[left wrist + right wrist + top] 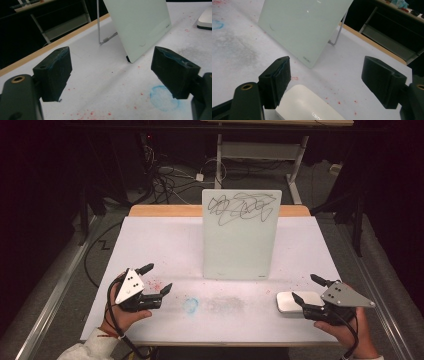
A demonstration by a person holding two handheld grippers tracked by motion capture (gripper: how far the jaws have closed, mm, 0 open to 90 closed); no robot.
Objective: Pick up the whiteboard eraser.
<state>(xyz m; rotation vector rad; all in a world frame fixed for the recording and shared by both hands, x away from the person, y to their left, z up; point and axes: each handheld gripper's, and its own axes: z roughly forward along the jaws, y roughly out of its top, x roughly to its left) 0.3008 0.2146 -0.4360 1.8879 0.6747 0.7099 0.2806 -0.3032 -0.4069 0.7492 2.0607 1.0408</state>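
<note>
A pale glass drawing board stands upright at the middle of the white table, with black scribbles across its top. A white eraser block lies at the front right. My right gripper hovers just over the eraser's near end, open; in the right gripper view the eraser lies low beside the left jaw, and the pads do not press on it. My left gripper is at the front left, open and empty, its jaws wide over bare table.
A blue ring stain and a grey smudge mark the table's front middle, with red specks near the left gripper. The board leans on a thin wire stand. Cables lie on the floor beyond the table's wooden far edge.
</note>
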